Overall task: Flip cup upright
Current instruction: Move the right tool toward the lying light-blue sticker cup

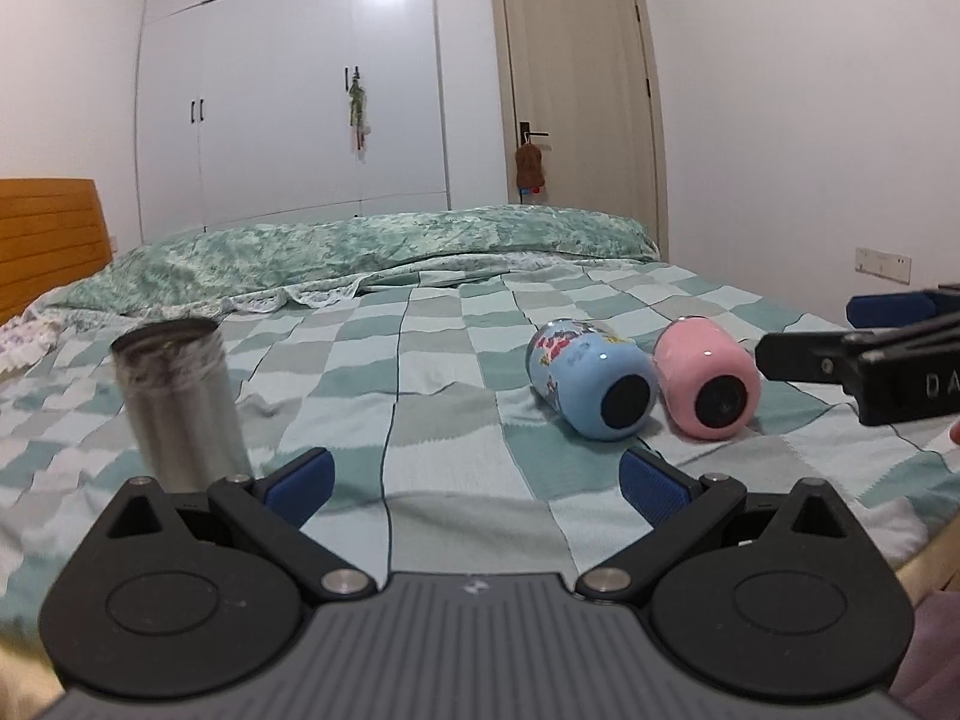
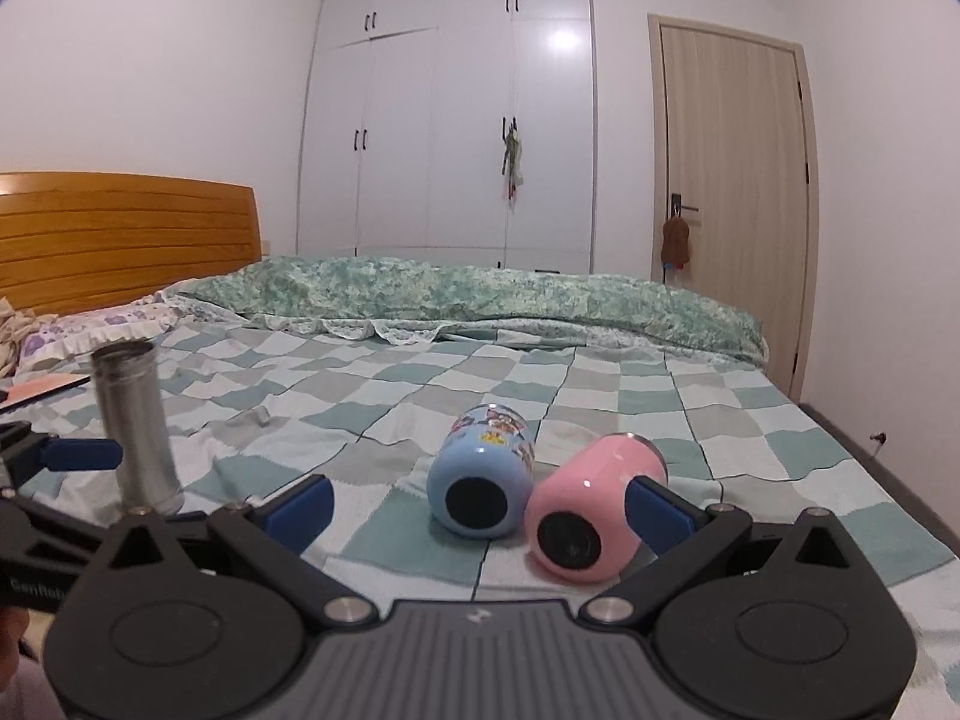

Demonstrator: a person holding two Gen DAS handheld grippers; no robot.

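On the bed's checked cover [image 1: 432,360], a blue cup [image 1: 591,381] and a pink cup [image 1: 705,384] lie on their sides at the right of centre in the left wrist view, touching each other, dark bases toward the camera. A steel cup [image 1: 180,402] stands upright at the left of the frame, open end up. The left claw [image 1: 477,480] is spread wide at the bottom of the frame, holding nothing. In the right wrist view the right claw [image 2: 480,501] is also wide and empty; its right finger [image 2: 660,507] overlaps the pink cup [image 2: 591,507], though contact cannot be told. The blue cup [image 2: 483,477] sits between the fingers.
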